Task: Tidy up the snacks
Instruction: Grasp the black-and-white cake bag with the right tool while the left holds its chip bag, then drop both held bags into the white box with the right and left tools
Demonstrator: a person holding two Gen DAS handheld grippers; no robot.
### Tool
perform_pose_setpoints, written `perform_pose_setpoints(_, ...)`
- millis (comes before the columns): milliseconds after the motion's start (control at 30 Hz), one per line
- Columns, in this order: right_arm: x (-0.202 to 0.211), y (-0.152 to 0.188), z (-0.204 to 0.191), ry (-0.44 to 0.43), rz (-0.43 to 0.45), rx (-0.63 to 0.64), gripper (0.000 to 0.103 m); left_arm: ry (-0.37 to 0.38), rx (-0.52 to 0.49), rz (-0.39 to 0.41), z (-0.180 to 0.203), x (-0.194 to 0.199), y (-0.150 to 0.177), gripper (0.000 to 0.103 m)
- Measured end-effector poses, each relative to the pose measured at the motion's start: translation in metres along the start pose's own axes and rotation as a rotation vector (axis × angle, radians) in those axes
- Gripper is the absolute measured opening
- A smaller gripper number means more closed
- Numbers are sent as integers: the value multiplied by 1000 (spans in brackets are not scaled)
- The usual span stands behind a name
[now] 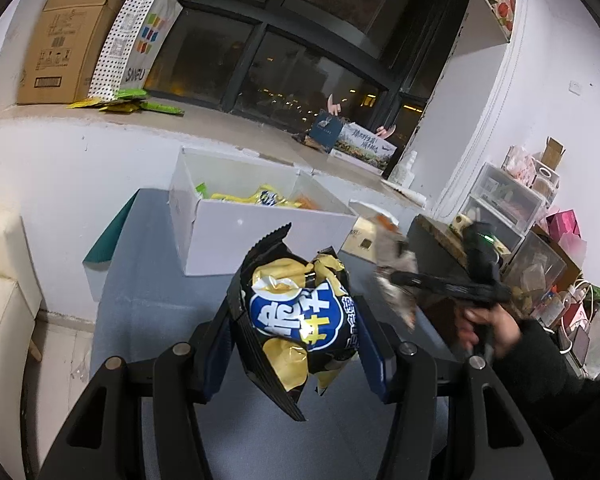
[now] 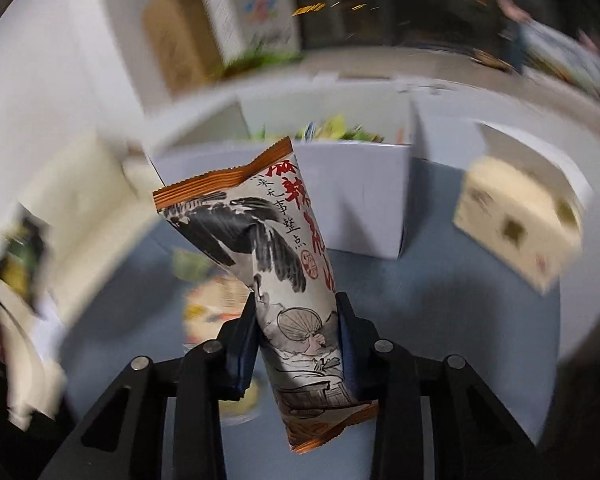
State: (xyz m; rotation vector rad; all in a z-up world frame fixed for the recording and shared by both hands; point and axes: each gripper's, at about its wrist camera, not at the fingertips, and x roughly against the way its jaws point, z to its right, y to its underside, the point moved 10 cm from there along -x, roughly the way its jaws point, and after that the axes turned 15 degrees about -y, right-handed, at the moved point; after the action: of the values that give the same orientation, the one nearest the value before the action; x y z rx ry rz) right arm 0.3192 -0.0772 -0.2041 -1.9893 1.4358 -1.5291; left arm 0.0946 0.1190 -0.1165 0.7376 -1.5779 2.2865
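Snacks at risk: left gripper point(image 1: 296, 344) pinches a crumpled chip bag point(image 1: 296, 312) loosely, right gripper point(image 2: 296, 344) clamps a tall pouch point(image 2: 276, 272) low, so either may slip short of the white box point(image 1: 268, 232).

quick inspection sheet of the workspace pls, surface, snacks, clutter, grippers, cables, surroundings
surface: blue tabletop
job's things: white box with snacks inside; black chip bag; grey snack pack
clutter: beige box; green packets on the sill
grippers: left gripper shut on the chip bag; right gripper shut on the snack pack
cables: white ones at far right
surroundings: dark window, cardboard box, drawer units
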Motion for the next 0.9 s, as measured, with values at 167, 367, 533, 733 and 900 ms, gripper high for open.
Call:
perform_pose_setpoints(167, 57, 17, -33, -90, 194, -149, 38, 9, -40, 25, 15, -10, -14, 60)
perform_pose_setpoints(367, 87, 2, -52, -90, 312, -189, 38, 37, -79, 80, 34, -23, -54, 60)
perform_pose_setpoints(533, 89, -47, -58, -91, 366, -180, 38, 26, -102, 133, 41, -42, -105, 60)
perform_pose_setpoints(733, 54, -118, -40, -47, 356, -153, 38, -20, -64, 130, 24, -99, -162, 60)
perform_pose_setpoints(900, 15, -171, -3, 52, 310, -156, 38, -91, -72, 88, 11, -158, -187, 60)
